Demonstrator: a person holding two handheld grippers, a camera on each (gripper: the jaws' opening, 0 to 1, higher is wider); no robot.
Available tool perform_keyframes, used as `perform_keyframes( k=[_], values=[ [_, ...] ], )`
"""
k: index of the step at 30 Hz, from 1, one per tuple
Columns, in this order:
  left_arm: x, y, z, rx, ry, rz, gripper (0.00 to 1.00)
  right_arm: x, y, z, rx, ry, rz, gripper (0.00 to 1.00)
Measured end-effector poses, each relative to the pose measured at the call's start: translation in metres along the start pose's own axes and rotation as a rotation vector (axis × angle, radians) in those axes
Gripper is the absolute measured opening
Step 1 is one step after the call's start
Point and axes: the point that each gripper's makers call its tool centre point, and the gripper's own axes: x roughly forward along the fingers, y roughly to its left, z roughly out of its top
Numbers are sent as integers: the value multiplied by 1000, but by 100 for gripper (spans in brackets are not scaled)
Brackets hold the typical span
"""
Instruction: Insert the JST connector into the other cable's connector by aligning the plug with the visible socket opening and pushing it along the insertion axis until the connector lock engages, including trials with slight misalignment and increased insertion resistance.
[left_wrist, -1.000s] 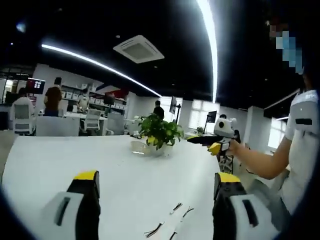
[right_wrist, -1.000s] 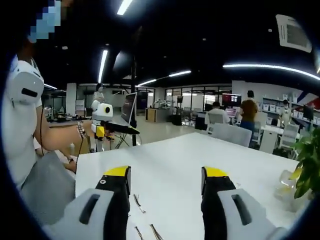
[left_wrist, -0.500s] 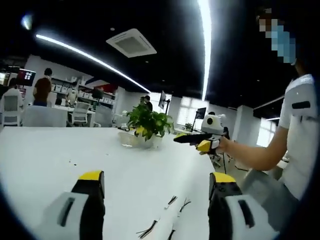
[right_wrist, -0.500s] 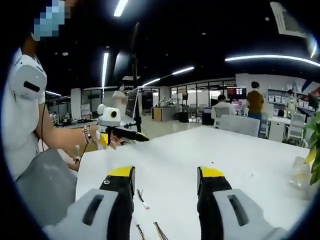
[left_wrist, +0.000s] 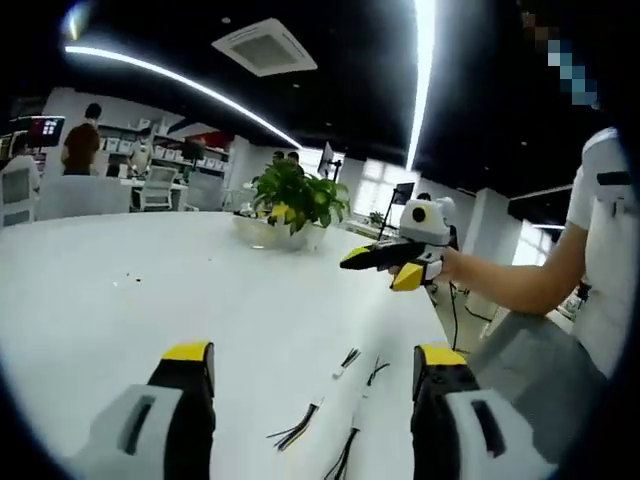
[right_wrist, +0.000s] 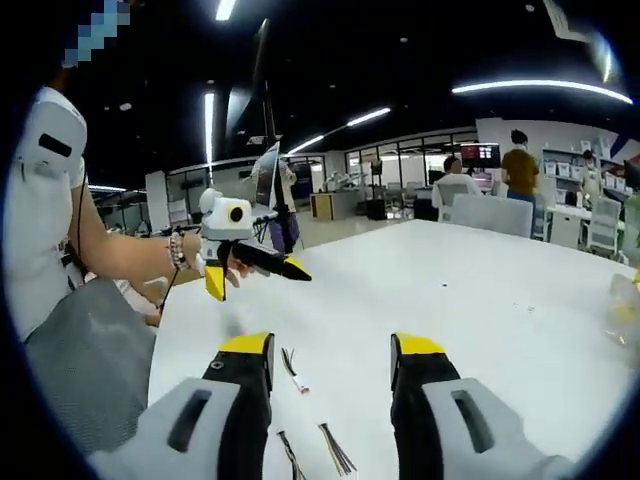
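Both yellow-tipped grippers, left (left_wrist: 312, 365) and right (right_wrist: 330, 355), jaws apart, empty, hovering over thin black-wired cables (left_wrist: 340, 400) low-centre on white table (left_wrist: 120, 290), likely pre-pick.

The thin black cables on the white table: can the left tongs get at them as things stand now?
Probably yes. The thin black cables lie loose on the white table between the open left tongs, nothing covering them; the right tongs hover apart.

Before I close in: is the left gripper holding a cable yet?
No, the left gripper has open jaws with nothing between them; the cables lie loose on the table.
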Motion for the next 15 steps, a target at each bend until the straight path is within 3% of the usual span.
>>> perform_keyframes(
  k=[11,15],
  values=[
    [29,-11,-37,60,81,-34,68,18,10,-40,-38,135,57,41],
    [37,-14,-45,70,92,-44,60,21,10,-50,-13,146,65,39]
  ],
)
